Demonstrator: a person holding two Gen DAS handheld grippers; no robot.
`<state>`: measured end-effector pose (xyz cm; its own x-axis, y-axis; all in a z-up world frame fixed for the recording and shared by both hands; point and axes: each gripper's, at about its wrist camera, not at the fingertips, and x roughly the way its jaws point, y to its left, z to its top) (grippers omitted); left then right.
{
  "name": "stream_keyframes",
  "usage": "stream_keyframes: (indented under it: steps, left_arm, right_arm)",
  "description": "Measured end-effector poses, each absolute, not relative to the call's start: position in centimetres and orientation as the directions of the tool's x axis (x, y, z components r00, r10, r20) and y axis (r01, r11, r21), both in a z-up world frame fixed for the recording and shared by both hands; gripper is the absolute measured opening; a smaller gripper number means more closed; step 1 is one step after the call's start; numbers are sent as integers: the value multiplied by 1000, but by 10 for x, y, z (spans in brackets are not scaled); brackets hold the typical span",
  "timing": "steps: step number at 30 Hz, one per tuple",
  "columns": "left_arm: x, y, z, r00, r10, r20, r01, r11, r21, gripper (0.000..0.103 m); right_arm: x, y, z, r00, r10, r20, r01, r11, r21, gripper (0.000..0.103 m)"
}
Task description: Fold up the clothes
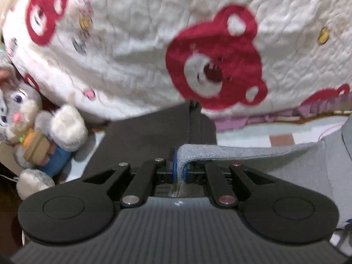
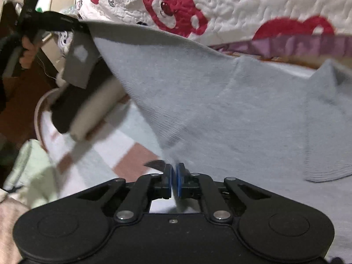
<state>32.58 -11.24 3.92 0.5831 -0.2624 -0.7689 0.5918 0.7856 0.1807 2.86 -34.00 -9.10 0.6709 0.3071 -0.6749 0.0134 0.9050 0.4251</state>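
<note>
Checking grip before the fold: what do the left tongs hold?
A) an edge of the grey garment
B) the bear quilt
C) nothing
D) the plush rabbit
A: the left tongs are shut on a rolled edge of the grey garment.

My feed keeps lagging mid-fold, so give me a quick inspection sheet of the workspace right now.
Surface: checked bedcover in pale and brown squares, partly covered.
Job's things: grey garment lifted and stretched between both grippers; a dark garment lies ahead of the left one.
Clutter: plush rabbit at the left edge; pale green cloth.
Grippers: left gripper shut on the grey garment's hem; right gripper shut on its edge.
Cables: a thin white cord, blurred.
Surroundings: white quilt with red bears behind.
</note>
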Motion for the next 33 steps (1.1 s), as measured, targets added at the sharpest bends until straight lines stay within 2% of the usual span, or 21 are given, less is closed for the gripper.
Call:
stream_keyframes:
  steps: [3,4,6,10,13,15,16,17,18,19,20,24,27,29,30,33]
  left_arm:
    - [349,-106,32,502,-238,-831,597,791,135,12]
    - [352,-102,31,501,-233,-834,598,790,138,14]
    - [354,-95,31,508,-241,-827,614,775,151,24]
    - [356,-82,24,501,-271,-822,639,756,140,32]
    - [358,-68,10,461,-331,-824,639,767,50,36]
    - [360,-57,0,422,-375,-825,633,774,-27,45]
    - [362,-52,-7,395,-387,-833,622,780,-68,45]
    - [362,-47,-14,368,-396,-841,608,787,-104,45]
    - [361,-42,-18,348,-407,-845,603,787,-131,40]
    - [358,-38,-20,334,-420,-844,606,781,-149,30]
    - [354,-35,-19,321,-435,-842,621,767,-160,7]
    - [336,-32,29,396,-452,-799,676,733,-79,6]
    - [333,-39,63,486,-408,-773,694,717,58,7]
    - [334,-50,75,546,-354,-760,693,701,171,7]
    - [336,-56,73,577,-316,-753,677,700,225,8]
    - [345,-72,56,658,-209,-724,607,716,345,21]
  right_arm:
    - [33,-328,-97,650,276,-708,-5,933,359,3]
    - [33,-322,-99,645,260,-719,-20,946,324,3]
    - [30,-315,-103,639,241,-730,-51,961,272,3]
    - [22,-315,-107,645,227,-730,-71,968,239,4]
    - [17,-315,-110,649,217,-729,-85,973,214,4]
    - [13,-315,-112,652,210,-728,-95,976,197,6]
    - [12,-315,-113,654,207,-728,-99,977,189,6]
    - [10,-315,-114,655,204,-727,-104,978,180,6]
    - [8,-315,-115,657,200,-727,-109,979,172,7]
    - [6,-315,-116,659,197,-726,-113,980,163,7]
    - [5,-315,-117,660,194,-726,-118,981,155,6]
    - [1,-317,-114,674,210,-708,-124,977,171,7]
    - [-2,-319,-111,685,224,-693,-128,974,188,8]
    - [-3,-320,-109,692,233,-683,-130,971,199,15]
    - [-4,-320,-108,696,237,-678,-132,970,205,22]
    - [-6,-322,-105,706,251,-662,-136,966,221,36]
